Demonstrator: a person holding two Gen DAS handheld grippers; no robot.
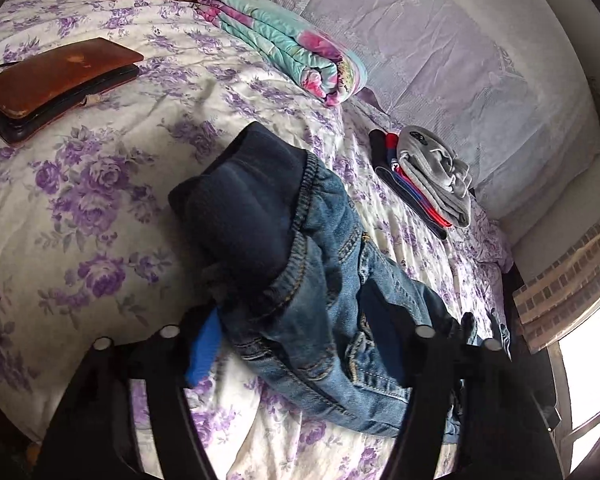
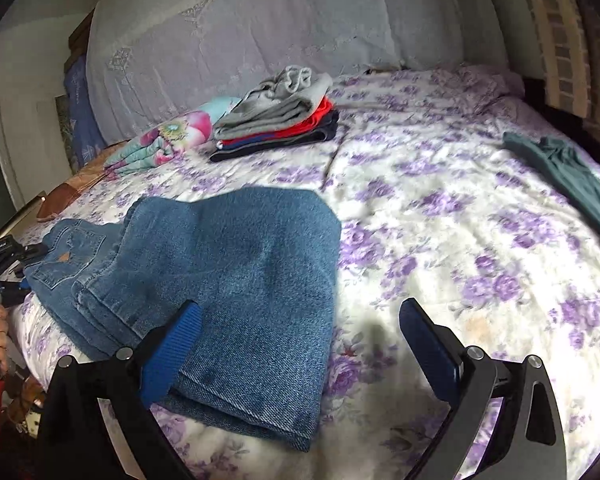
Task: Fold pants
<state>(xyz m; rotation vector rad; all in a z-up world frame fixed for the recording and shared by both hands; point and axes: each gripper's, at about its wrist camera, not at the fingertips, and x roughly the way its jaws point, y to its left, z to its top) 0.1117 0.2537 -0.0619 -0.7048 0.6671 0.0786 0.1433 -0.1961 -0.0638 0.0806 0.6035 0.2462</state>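
Blue jeans (image 2: 236, 280) lie on the floral bedspread (image 2: 440, 240), their legs folded up over the seat; the back pockets and waist show at the left. In the left wrist view the jeans (image 1: 320, 280) lie bunched with the dark lining of the waist turned out. My left gripper (image 1: 300, 344) is open, its fingers either side of the waist end, just above the cloth. My right gripper (image 2: 300, 344) is open and empty above the folded leg end; its left blue finger (image 2: 172, 356) hovers over the denim.
A stack of folded clothes (image 2: 276, 124), grey on top, sits further back on the bed. A rolled floral quilt (image 1: 284, 44) lies by the headboard. A brown case (image 1: 56, 80) lies on the bed. A dark green garment (image 2: 568, 184) lies at the right edge.
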